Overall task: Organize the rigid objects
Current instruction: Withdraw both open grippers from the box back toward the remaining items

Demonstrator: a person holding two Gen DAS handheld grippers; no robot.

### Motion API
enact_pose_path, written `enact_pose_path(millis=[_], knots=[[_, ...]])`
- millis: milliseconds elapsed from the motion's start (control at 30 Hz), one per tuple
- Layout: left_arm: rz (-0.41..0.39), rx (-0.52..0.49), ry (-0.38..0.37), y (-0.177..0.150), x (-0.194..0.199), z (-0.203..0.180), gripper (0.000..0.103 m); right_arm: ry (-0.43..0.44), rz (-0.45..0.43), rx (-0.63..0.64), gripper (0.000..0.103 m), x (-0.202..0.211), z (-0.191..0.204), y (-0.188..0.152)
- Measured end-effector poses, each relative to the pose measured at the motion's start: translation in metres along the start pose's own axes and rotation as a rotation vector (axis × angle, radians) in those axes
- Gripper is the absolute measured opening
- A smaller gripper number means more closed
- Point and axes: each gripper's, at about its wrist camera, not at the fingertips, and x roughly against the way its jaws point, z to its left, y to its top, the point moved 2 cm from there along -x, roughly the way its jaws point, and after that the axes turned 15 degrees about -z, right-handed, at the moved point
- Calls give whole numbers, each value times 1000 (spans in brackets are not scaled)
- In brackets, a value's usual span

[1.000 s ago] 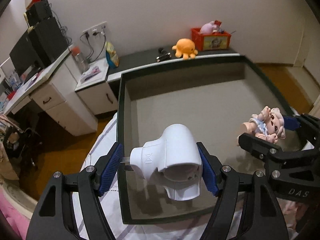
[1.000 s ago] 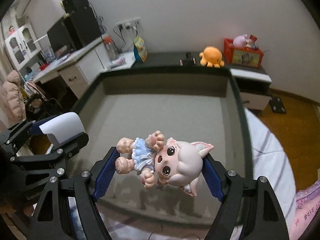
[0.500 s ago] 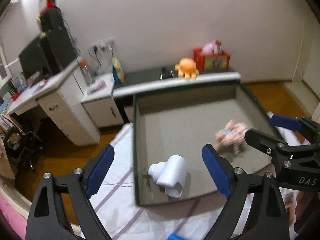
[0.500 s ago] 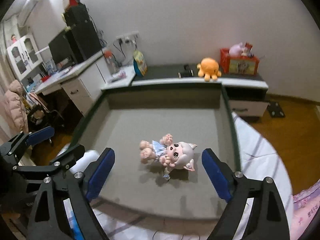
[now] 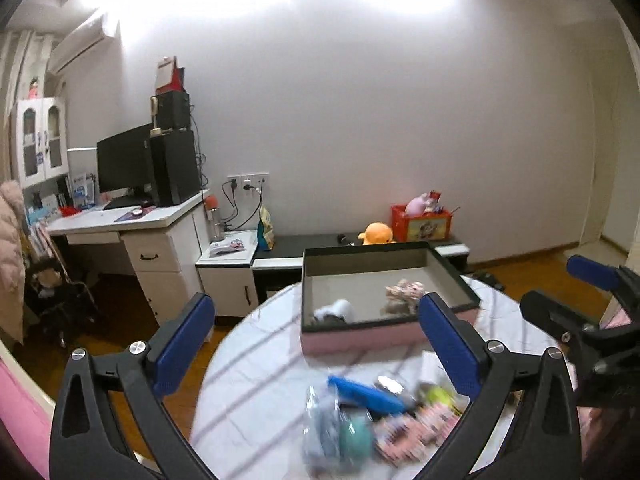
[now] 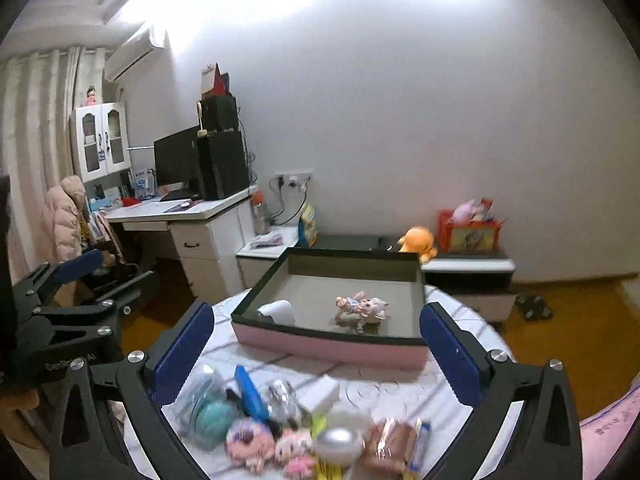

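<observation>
A: What just changed?

B: Both my claws let go. A second ago my left claw (image 5: 316, 340) clamped the white pipe fitting (image 5: 336, 310) and my right claw (image 6: 316, 348) clamped the little doll (image 6: 362, 307). The jaws of both have just been opening; now they stand wide with nothing between them. I have also pulled back and up, so the whole tray (image 6: 328, 346) is in view.

A: So where are those 2 things?

B: Inside the tray. The fitting lies near its front left corner, the doll near the middle toward the right, and they are apart from each other. I judge those 2 placements done.

A: What is left?

B: From near to far: a blurred heap of small things (image 6: 280, 432) lies on the desk (image 6: 400, 394) just under my claws, among them a blue pen-like thing (image 6: 250, 392), a round teal item (image 6: 212, 412) and some packets. Beyond the heap is a bare strip of cloth, then the tray's pink front wall.

A: Room to move?

B: The tray floor has plenty of free space behind and right of the doll. Its wall is raised, so I would lift each item over it. The desk's round edge drops off close on the left. My 2 claws are side by side, so I would mind them crossing.
</observation>
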Motion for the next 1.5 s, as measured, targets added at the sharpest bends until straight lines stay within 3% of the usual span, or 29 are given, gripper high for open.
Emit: enact_pose_path(millis=[133, 433, 533, 767, 1000, 1167, 1500], knots=[[-20, 2, -1, -15, 40, -7, 103, -49, -70, 45, 103, 49, 16, -13], [-81, -13, -37, -33, 95, -22, 103, -126, -141, 85, 103, 114, 28, -35], [-140, -32, -9, -34, 107, -27, 103, -133, -151, 80, 103, 128, 27, -41], [-130, -47, 0, -42, 107, -33, 103, -148, -141, 82, 103, 132, 24, -48], [-16, -52, -30, -73, 87, -33, 103, -147, -82, 72, 103, 123, 18, -65], [77, -15, -35, -98, 66, -26, 103, -153, 19, 41, 103, 98, 5, -91], [255, 58, 27, -145, 2, -1, 103, -190, 166, -23, 103, 57, -29, -129]])
